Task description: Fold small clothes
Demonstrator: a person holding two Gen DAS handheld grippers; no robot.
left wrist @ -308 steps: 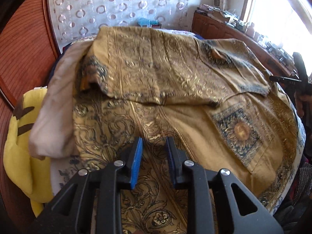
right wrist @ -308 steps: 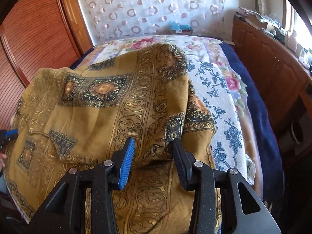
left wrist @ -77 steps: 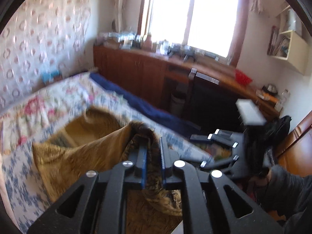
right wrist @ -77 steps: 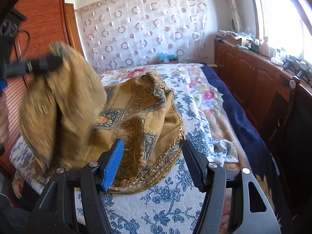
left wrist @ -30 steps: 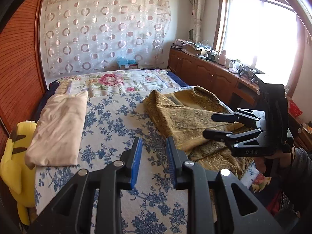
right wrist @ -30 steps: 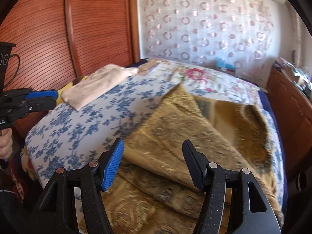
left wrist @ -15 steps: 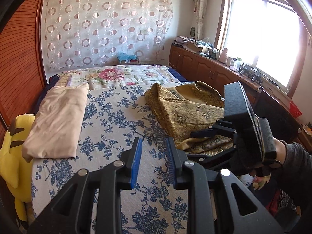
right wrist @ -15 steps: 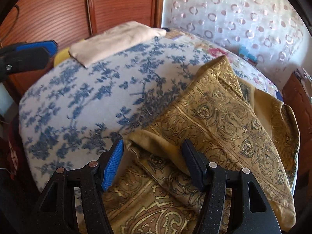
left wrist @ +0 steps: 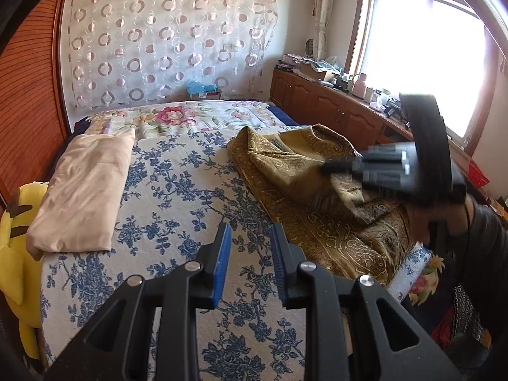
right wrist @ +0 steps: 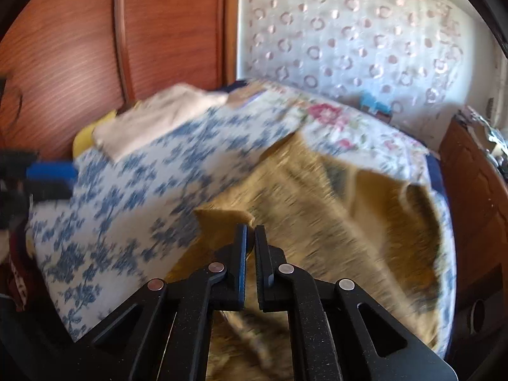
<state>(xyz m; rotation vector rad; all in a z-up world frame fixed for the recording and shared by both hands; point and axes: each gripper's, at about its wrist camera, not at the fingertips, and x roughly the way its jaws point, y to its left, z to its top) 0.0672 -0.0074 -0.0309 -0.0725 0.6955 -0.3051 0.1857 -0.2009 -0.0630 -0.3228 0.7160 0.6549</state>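
— Where's the garment relative to my two tools?

— The gold patterned cloth (left wrist: 317,197) lies crumpled on the right half of the bed (left wrist: 177,190), running lengthwise from about 12 o'clock down toward 4 o'clock in my left wrist view. My right hand-held gripper (right wrist: 250,241) is the one on it: its jaws are pressed nearly together, pinching a folded corner of that cloth at roughly 12 o'clock from the fingertips. That view is smeared, so I can't say how much fabric sits between the pads.

— And the left one?

— My left hand-held gripper (left wrist: 249,247) hangs over bare floral bedspread, jaws spread partway with nothing between them. The cloth lies off at its 2 o'clock, apart from it, so the right side is clearly nearer.

— What else is on the bed?

— A folded beige garment (left wrist: 85,184) at 10 o'clock, beside a yellow plush toy (left wrist: 12,254) at the edge.

— Next move?

— My guess: the left must swing toward 2 o'clock for a second corner, so the cloth can be spread along its long axis.
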